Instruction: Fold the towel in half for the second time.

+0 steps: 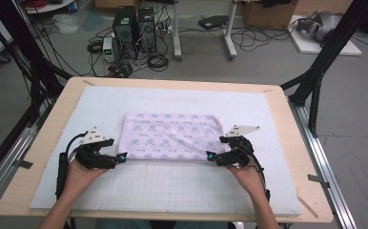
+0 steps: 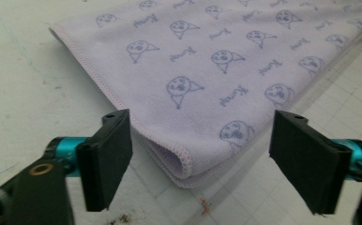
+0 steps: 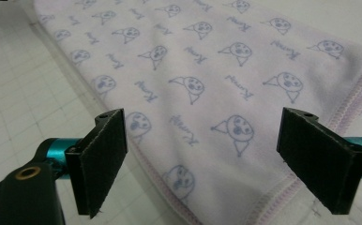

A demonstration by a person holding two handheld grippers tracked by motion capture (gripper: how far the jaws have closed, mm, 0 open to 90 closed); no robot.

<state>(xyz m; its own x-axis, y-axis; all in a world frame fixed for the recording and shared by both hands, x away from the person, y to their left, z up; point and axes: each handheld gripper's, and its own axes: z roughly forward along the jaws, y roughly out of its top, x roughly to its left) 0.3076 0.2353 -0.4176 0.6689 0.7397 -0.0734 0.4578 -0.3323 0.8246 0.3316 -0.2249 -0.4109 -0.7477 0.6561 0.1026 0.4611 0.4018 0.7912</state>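
Note:
A pale lilac towel [image 1: 172, 135] printed with small blue cat faces lies folded flat on the white gridded mat [image 1: 172, 186]. My left gripper [image 1: 123, 157] sits at the towel's near left corner, jaws open. In the left gripper view the folded corner [image 2: 184, 164] lies between the black pads [image 2: 106, 157] without touching them. My right gripper [image 1: 209, 156] sits at the near right corner, also open. In the right gripper view the towel's stitched edge [image 3: 263, 201] runs between the wide-apart pads [image 3: 99, 159], free of both.
The mat covers a wooden table [image 1: 287, 109]. Black frame posts [image 1: 325, 62] rise at the back right and back left. Computer towers [image 1: 134, 31] and cables lie on the floor behind the table. Bare mat stretches in front of the towel.

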